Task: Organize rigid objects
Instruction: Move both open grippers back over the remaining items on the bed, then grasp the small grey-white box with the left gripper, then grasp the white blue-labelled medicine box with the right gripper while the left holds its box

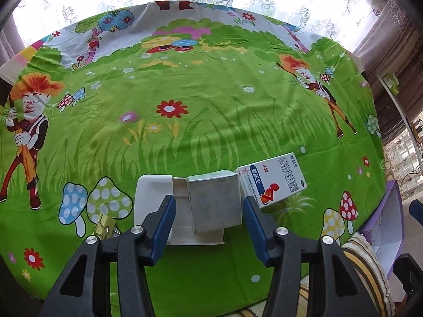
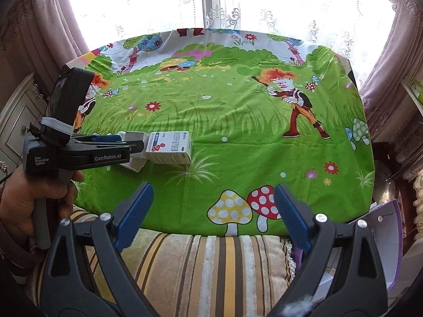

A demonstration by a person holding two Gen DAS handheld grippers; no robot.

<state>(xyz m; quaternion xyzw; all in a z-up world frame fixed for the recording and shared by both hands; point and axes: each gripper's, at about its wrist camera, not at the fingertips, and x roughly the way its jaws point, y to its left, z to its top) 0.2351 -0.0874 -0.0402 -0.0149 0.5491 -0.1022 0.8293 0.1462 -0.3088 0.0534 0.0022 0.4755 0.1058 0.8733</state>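
Left gripper (image 1: 208, 206) jaws being held spread around grey box (image 1: 214, 202); medicine box (image 1: 272, 182), touching, risks being knocked. Right gripper (image 2: 211, 211) spread, empty.

A home, likely a living room: lace sheers (image 2: 238, 5) and mauve drapes (image 2: 53, 21) cover a bright window, a child's cartoon mushroom-print cloth (image 1: 198, 111) covers the surface, a striped cushion (image 2: 201, 269) lies before it, and a carved cream cabinet (image 2: 18, 111) stands at the side.

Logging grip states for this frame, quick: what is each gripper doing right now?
Left gripper: open, its fingers either side of the grey box, not clamped.
Right gripper: open, holding nothing, above the near edge of the tablecloth.
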